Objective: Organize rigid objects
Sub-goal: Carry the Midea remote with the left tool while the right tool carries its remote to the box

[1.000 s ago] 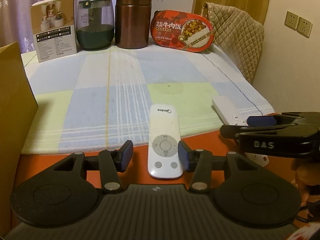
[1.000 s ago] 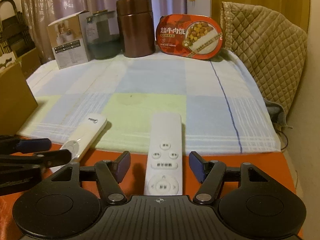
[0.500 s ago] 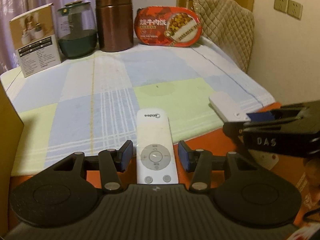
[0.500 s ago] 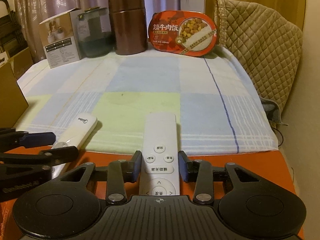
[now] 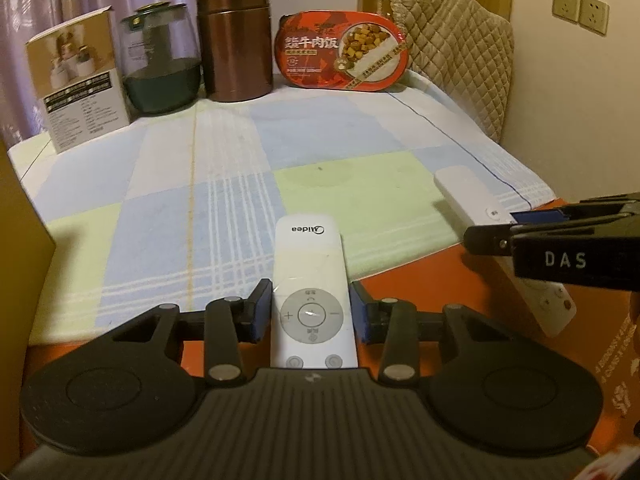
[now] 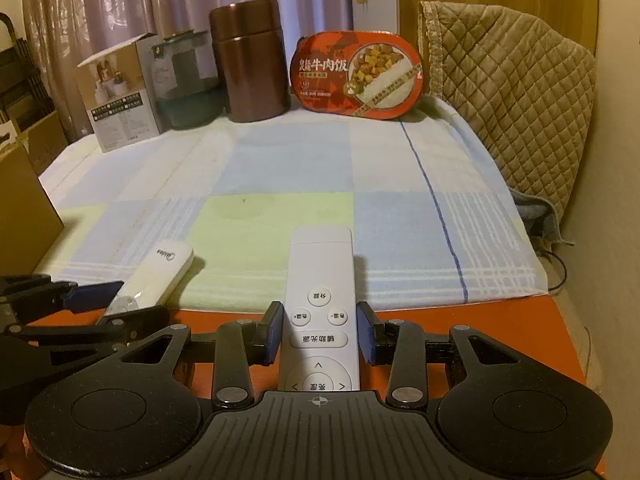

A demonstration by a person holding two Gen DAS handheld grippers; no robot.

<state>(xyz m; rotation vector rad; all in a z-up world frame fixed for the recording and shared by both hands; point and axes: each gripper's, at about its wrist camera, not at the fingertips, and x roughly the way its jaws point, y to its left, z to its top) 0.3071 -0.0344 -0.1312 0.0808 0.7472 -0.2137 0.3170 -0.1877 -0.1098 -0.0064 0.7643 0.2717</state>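
here, the checked cloth [image 5: 224,184] covers the table, with both remotes lying across its near edge. the left gripper [image 5: 311,314], jaws just closing, clamps the midea remote [image 5: 310,276]; the right gripper [image 6: 319,334] clamps the slim white remote [image 6: 320,280].

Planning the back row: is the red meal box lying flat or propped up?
Propped up: the red meal box stands on edge, its printed lid facing forward.

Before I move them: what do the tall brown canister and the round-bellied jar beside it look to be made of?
The tall brown canister looks like metal with a coppery sheen, streaked by long highlights. The round-bellied jar looks like clear glass or plastic: see-through above, dark green below; contents or tint, I cannot tell.
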